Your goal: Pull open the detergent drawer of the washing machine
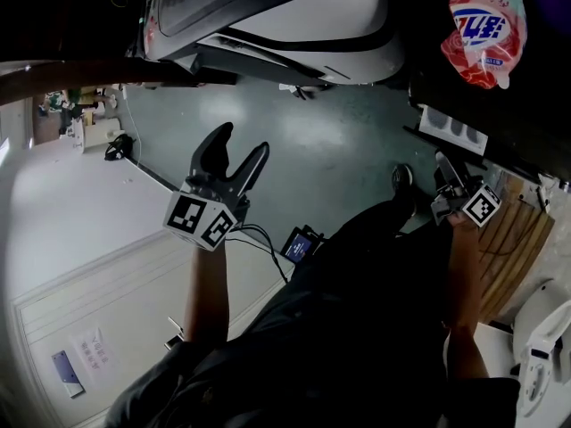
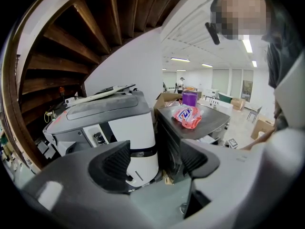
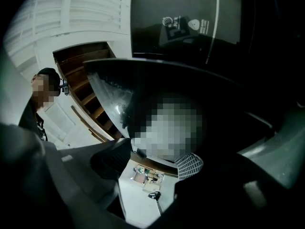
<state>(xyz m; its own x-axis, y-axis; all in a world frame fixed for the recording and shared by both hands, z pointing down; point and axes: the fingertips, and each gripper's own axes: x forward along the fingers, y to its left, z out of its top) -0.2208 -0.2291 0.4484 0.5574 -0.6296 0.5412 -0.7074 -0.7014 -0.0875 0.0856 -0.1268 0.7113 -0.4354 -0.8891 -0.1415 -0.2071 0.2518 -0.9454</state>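
Observation:
The dark washing machine (image 1: 500, 105) stands at the right of the head view, with a red and white detergent pouch (image 1: 486, 27) on its top. A pale tray with dark compartments, which looks like the detergent drawer (image 1: 453, 128), juts from its front. My right gripper (image 1: 449, 178) hovers just below that tray. In the right gripper view the right gripper (image 3: 150, 163) is open with nothing between its pads, close to the machine's dark round door glass (image 3: 190, 94). My left gripper (image 1: 243, 145) hangs open and empty over the floor, and the left gripper (image 2: 155, 161) faces both machines.
A white appliance (image 1: 294, 12) stands left of the washing machine (image 2: 190, 130), with a narrow gap between them. A purple container (image 2: 189, 98) sits behind the pouch (image 2: 188, 116). A cable and a small device (image 1: 299, 245) lie on the green floor (image 1: 303, 141). Wooden stairs (image 2: 71, 46) rise overhead.

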